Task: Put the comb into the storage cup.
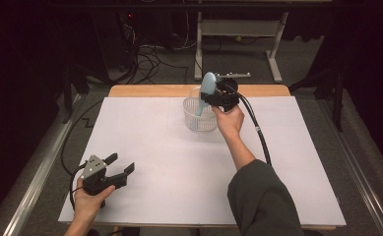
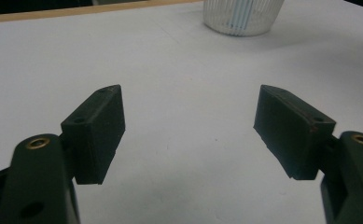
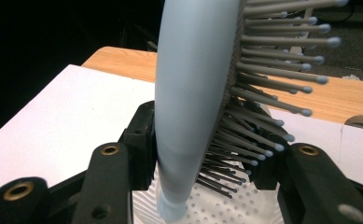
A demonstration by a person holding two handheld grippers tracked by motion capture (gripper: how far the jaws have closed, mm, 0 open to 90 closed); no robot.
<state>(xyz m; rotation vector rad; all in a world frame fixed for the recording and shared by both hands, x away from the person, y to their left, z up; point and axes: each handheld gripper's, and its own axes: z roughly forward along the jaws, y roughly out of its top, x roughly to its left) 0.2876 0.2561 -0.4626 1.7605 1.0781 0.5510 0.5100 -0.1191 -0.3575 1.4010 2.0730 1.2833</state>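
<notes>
A light blue hairbrush (image 1: pixel 208 87) stands upright with its handle end dipping into a white slotted basket (image 1: pixel 195 120) at the table's back middle. My right gripper (image 1: pixel 207 98) is shut on the hairbrush just above the basket rim. In the right gripper view the hairbrush (image 3: pixel 193 84) rises between the jaws of this gripper (image 3: pixel 202 156), bristles to the right, with the perforated basket (image 3: pixel 249 210) below. My left gripper (image 1: pixel 120 164) rests near the front left of the white table sheet (image 1: pixel 179 172), open and holding nothing. The left gripper view shows its gripper (image 2: pixel 191 126) spread over bare sheet, the basket (image 2: pixel 242 16) far ahead.
A wooden table edge (image 1: pixel 149 91) shows behind the white sheet. Beyond it on the floor lie tangled cables (image 1: pixel 149 61) and a grey desk frame (image 1: pixel 238 29). A metal rail (image 1: pixel 36 177) runs along the table's left side.
</notes>
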